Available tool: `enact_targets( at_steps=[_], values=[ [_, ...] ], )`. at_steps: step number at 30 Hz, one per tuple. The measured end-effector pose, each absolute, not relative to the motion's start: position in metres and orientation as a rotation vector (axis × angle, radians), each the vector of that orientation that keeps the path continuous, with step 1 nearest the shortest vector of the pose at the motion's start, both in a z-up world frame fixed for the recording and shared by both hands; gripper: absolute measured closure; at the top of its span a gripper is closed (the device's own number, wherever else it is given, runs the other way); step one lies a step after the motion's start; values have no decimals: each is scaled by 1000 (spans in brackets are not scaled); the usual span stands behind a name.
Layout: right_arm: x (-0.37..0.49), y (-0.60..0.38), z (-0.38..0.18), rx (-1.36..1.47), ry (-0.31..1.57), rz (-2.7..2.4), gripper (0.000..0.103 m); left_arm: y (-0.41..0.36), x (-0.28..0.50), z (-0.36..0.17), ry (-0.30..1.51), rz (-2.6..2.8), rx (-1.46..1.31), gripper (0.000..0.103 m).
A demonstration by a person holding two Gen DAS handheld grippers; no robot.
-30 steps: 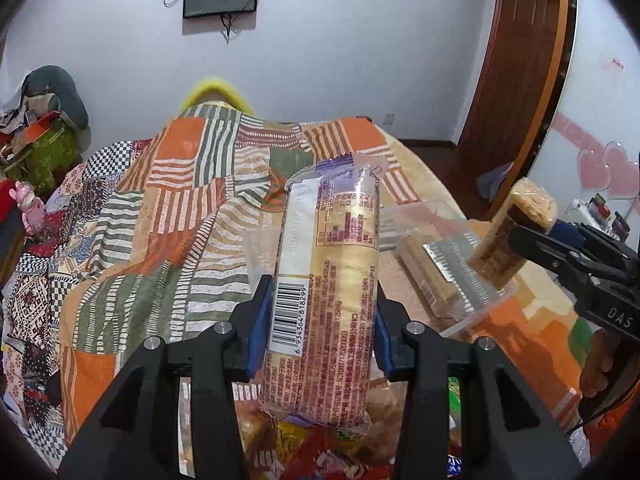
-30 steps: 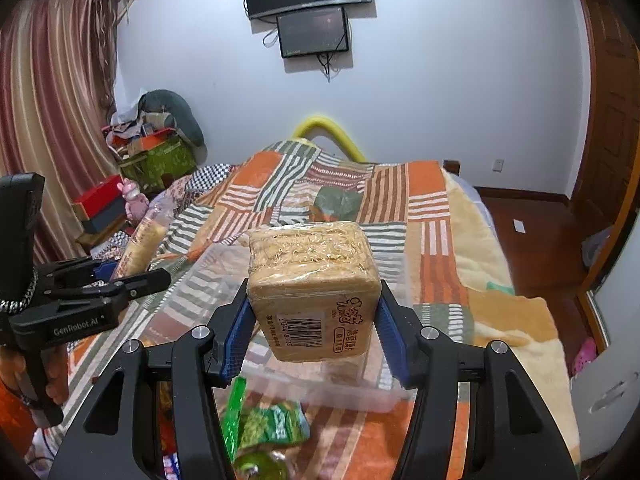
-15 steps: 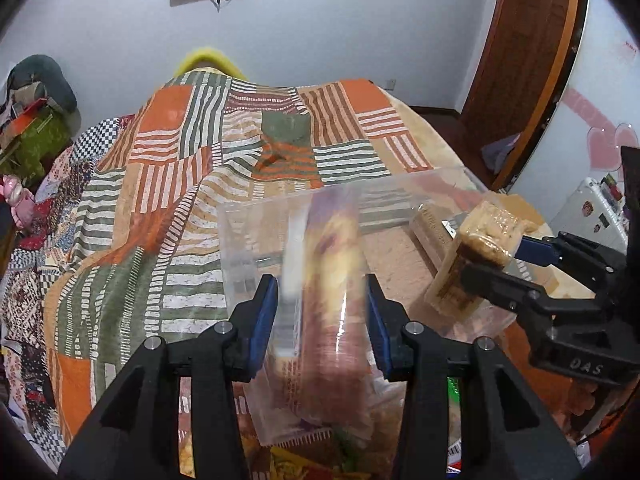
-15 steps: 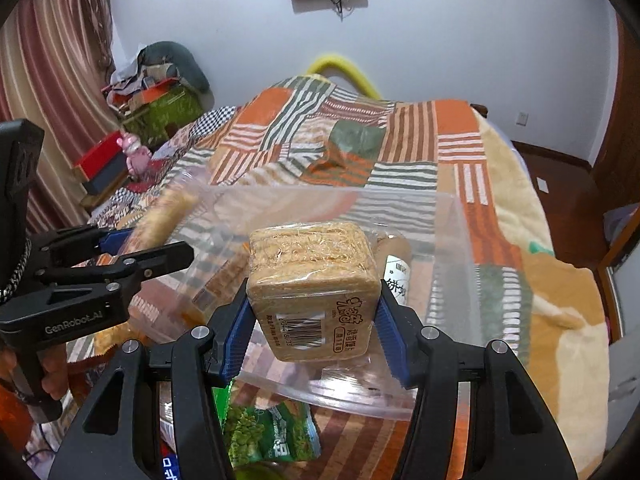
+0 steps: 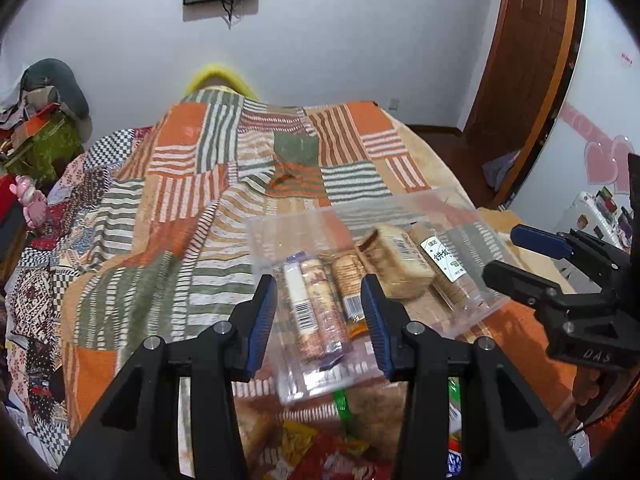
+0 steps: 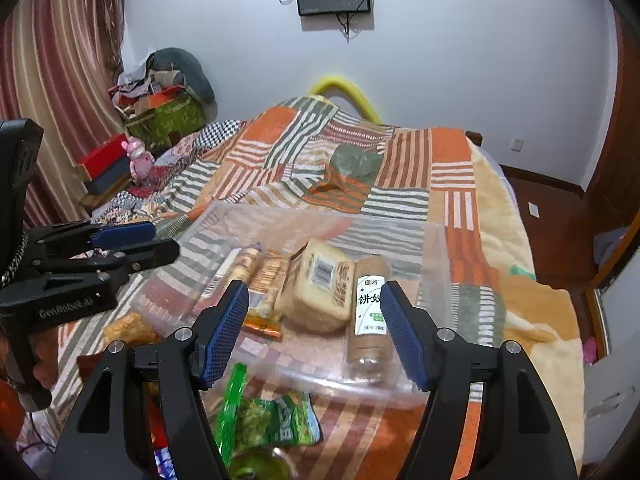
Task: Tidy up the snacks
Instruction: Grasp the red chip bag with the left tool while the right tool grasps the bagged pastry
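We see a clear plastic bin lying on the patchwork blanket, and we place everything else from it. Inside it four snacks lie side by side: a long tan cracker roll with a barcode strip at the bin's left, a shorter orange-labelled pack beside it, a squat block of pale crackers tilted against its neighbours, and a brown cracker tube with a white and green label at the bin's right.

Our left gripper hovers over the bin's near left corner, its blue pads apart with the long roll seen between them, not pressed by either pad. Our right gripper hangs over the bin's near edge, its jaws opening and empty; the cracker block and the tube lie in the bin beyond them.

On the near side of the bin, loose packets wait on the blanket: a green snack bag and an orange crinkled packet.
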State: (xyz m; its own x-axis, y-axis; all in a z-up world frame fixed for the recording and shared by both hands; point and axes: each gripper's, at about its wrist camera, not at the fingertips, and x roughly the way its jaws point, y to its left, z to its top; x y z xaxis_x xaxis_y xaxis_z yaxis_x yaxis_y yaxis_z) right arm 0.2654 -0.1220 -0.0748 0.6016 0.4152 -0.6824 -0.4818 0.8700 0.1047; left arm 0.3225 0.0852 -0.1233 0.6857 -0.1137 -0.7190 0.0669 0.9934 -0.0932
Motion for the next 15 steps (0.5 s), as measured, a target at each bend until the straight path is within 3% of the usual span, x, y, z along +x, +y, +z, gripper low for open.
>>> enact_targets(
  at_steps=[15],
  values=[
    [194,-149,-63,-101,736,533,31,97,228,-118,786,-52,-48,48]
  ],
)
